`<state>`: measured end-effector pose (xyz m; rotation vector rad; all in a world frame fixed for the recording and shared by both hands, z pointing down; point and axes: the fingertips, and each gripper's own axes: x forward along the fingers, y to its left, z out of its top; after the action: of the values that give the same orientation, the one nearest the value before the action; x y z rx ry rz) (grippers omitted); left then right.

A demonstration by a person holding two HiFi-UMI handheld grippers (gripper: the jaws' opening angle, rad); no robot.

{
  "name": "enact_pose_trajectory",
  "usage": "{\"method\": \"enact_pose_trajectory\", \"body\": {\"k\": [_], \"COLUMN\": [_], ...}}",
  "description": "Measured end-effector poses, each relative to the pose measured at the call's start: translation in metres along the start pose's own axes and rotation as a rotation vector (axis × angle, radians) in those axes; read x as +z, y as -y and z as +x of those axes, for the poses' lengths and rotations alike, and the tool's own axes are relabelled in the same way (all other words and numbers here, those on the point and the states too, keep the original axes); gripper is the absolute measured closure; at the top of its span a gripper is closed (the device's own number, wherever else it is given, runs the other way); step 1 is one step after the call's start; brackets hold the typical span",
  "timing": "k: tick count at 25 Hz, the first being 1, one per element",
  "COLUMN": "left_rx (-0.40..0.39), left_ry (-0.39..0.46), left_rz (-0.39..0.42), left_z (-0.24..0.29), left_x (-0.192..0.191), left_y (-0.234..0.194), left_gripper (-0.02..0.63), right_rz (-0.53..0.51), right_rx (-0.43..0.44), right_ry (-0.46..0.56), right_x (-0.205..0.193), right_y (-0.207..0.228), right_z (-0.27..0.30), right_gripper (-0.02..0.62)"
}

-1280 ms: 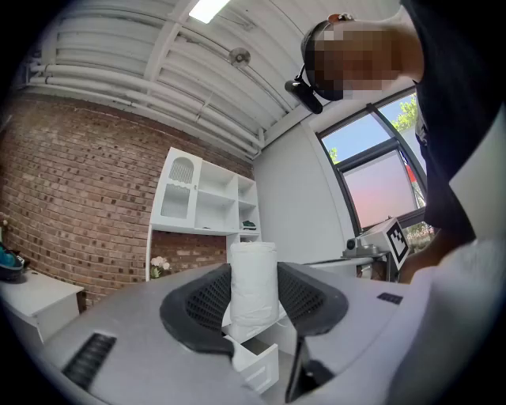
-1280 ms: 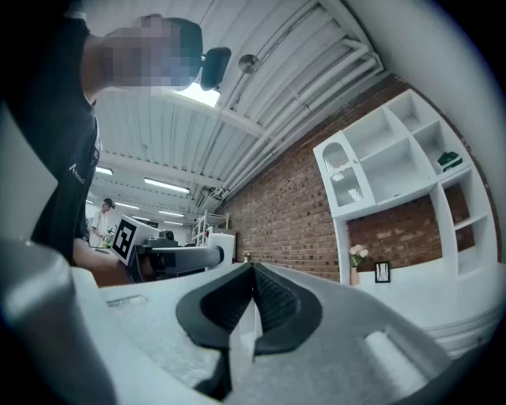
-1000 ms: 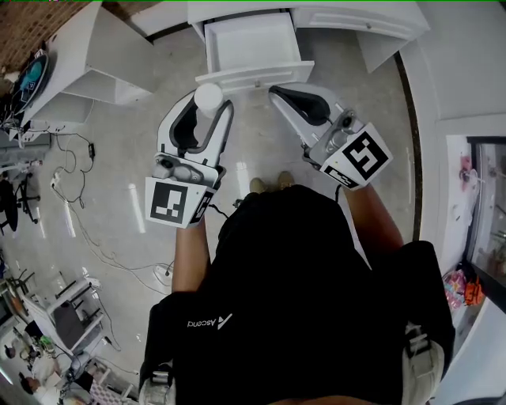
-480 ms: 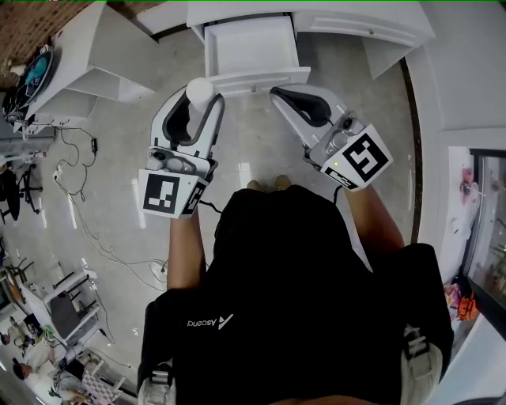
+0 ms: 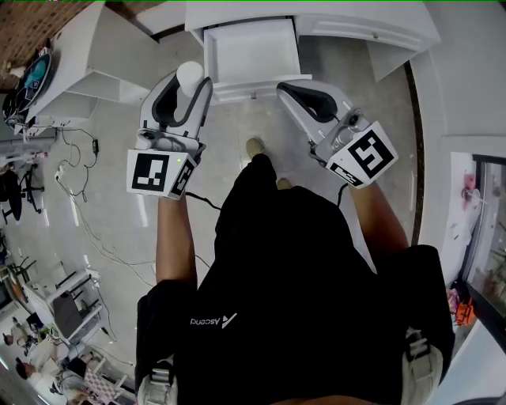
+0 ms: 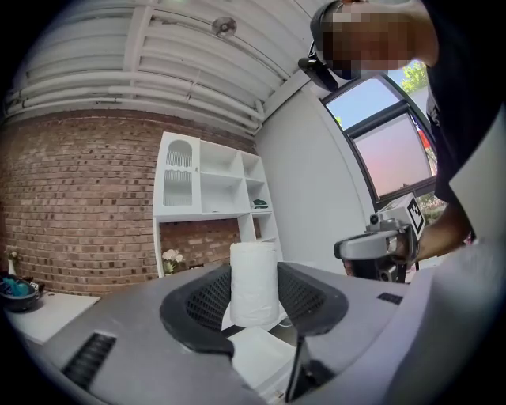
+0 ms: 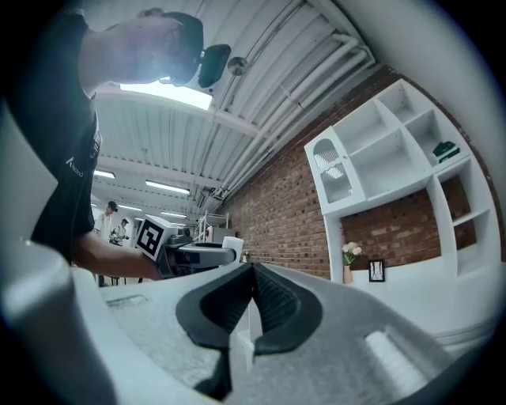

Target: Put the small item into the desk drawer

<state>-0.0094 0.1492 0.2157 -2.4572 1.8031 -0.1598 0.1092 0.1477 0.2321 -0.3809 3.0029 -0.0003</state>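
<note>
My left gripper (image 5: 188, 81) is shut on a small white cylinder (image 5: 189, 73), held upright between the black pads (image 6: 254, 283). It hovers just left of the open white desk drawer (image 5: 251, 51), whose inside looks bare. In the left gripper view the white cylinder (image 6: 253, 282) fills the gap between the jaws. My right gripper (image 5: 289, 89) sits at the drawer's front right corner with its jaws closed together and nothing between them (image 7: 251, 285). The left gripper (image 7: 194, 254) shows in the right gripper view with the cylinder at its tip.
The drawer belongs to a white desk (image 5: 371, 24) along the top. A white shelf unit (image 5: 87, 63) stands at the left against a brick wall (image 5: 32, 24). Cables (image 5: 79, 206) trail over the tiled floor at left. My shoe (image 5: 254, 147) is below the drawer.
My left gripper has moved up and to the left with the cylinder, now beside the drawer's left front corner. The right gripper shifted slightly right. A foot stepped forward.
</note>
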Motion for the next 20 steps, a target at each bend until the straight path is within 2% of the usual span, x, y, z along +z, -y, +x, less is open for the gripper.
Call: {"method": "enact_pose_trajectory", "body": {"k": [3, 8, 15, 20], "left_rx": [-0.013, -0.037, -0.077, -0.144], "left_ry": [-0.024, -0.082, -0.230, -0.329], "left_rz": [0.003, 0.007, 0.028, 0.071], "left_z": [0.017, 0.054, 0.110, 0.143], "left_x": [-0.010, -0.047, -0.097, -0.141], "left_y": [-0.020, -0.055, -0.119, -0.160], "left_gripper": [0.432, 0.431, 0.431, 0.431], "right_rz": [-0.006, -0.006, 0.008, 0.009], "right_rx": [-0.006, -0.019, -0.052, -0.085], "right_ry": [-0.012, -0.042, -0.091, -0.123], "right_x": [-0.004, -0.022, -0.042, -0.054], "right_y": [0.014, 0.048, 0.101, 0.132], "right_z": [0.016, 0.049, 0.110, 0.154], "right_gripper": [0.594, 0.594, 0.594, 0.594]}}
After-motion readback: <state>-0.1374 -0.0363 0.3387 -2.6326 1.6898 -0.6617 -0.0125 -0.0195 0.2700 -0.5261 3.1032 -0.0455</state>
